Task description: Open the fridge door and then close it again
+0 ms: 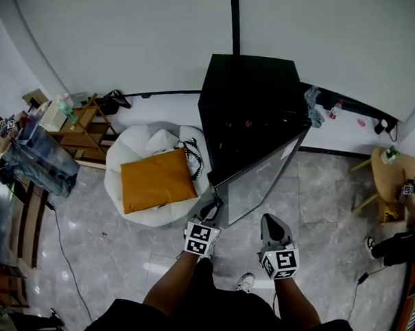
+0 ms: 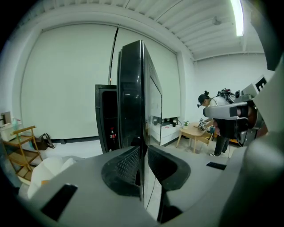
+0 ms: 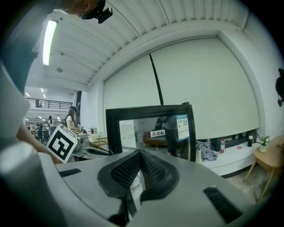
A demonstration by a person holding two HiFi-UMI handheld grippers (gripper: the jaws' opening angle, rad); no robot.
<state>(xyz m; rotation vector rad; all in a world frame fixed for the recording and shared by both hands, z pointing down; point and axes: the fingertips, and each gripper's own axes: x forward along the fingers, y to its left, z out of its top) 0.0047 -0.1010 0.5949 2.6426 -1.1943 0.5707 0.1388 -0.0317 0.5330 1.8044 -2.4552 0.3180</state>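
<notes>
Your left gripper (image 2: 143,156) is clamped on the near edge of the open black glass-fronted fridge door (image 1: 258,176). Your right gripper (image 3: 141,154) hovers just right of it, jaws pinched together, empty.

Glossy grey marble floor (image 1: 107,260) fills the lower frame, white blinds (image 1: 131,34) the top. Centre-left sits a white beanbag (image 1: 129,151) with an orange cushion (image 1: 157,180); wooden shelf (image 1: 85,132) far left, round wooden table (image 1: 392,178) right.
</notes>
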